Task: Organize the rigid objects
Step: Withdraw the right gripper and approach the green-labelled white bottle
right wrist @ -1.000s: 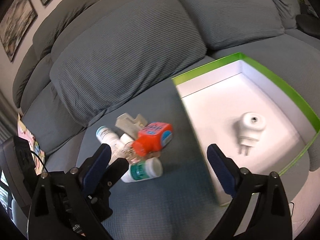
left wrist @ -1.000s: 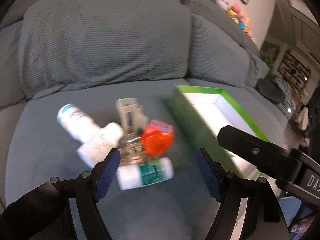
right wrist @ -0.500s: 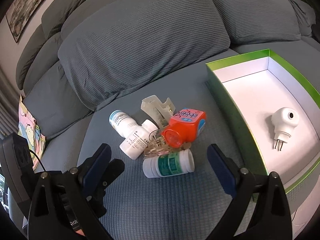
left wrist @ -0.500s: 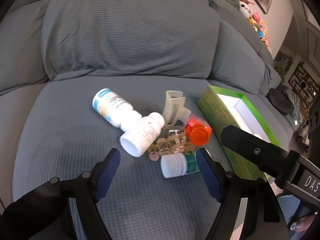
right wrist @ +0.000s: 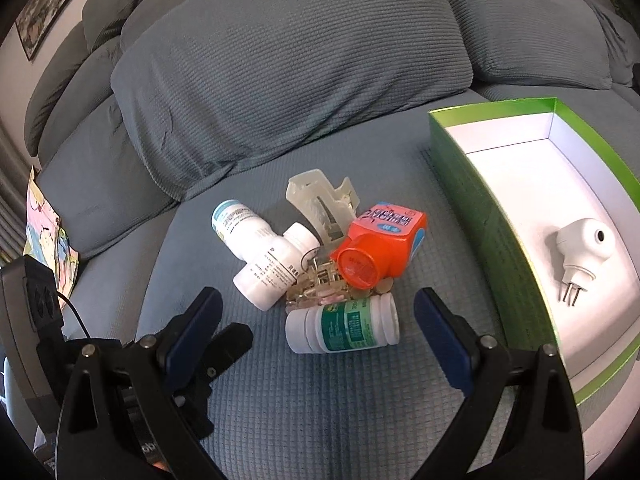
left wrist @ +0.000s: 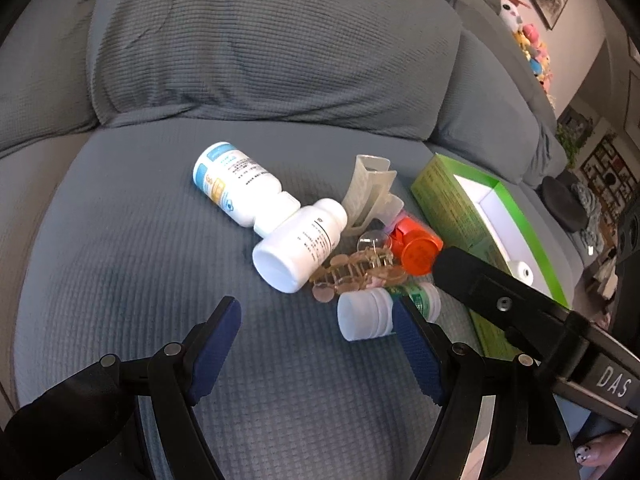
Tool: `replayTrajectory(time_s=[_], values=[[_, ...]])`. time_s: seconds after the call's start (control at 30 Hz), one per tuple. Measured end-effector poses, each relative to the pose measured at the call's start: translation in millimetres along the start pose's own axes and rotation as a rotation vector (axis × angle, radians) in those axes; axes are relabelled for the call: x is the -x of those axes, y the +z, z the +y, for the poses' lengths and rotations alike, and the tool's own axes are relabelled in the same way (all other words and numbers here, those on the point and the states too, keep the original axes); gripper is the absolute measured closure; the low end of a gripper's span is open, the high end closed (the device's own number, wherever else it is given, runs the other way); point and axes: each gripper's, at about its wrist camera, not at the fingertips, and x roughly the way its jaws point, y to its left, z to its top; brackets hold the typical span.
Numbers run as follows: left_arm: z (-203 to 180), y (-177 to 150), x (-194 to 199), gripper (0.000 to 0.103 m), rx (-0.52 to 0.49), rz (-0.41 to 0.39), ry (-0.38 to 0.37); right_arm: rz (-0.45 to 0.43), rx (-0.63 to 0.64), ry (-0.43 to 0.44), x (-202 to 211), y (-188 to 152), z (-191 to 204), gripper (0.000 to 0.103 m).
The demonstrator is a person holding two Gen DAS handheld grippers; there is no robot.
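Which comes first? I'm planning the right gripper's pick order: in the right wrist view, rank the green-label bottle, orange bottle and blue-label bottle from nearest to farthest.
From the open right gripper:
1. Green-label bottle, lying between the fingers, at the front of the pile.
2. Orange bottle, behind it, toward the green box.
3. Blue-label bottle, back left, by the cushion.

Both wrist views look steeply down, close over the bottle pile [left wrist: 320, 240] [right wrist: 320, 272]; right sits nearer the green box [right wrist: 500, 240]
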Motion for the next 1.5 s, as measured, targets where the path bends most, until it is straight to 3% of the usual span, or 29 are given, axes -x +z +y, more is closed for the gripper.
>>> replayTrajectory(time_s=[0.63, 1.5], values=[[3, -7, -13, 0.024, 0.016, 0.077, 0.004, 0.059, 0.001, -0.032, -17, -5, -5, 0.008], [8, -8, -37, 0.024, 0.04, 0.157, 0.01, 0.126, -0.042, -0.005, -35, -8, -15, 0.008]])
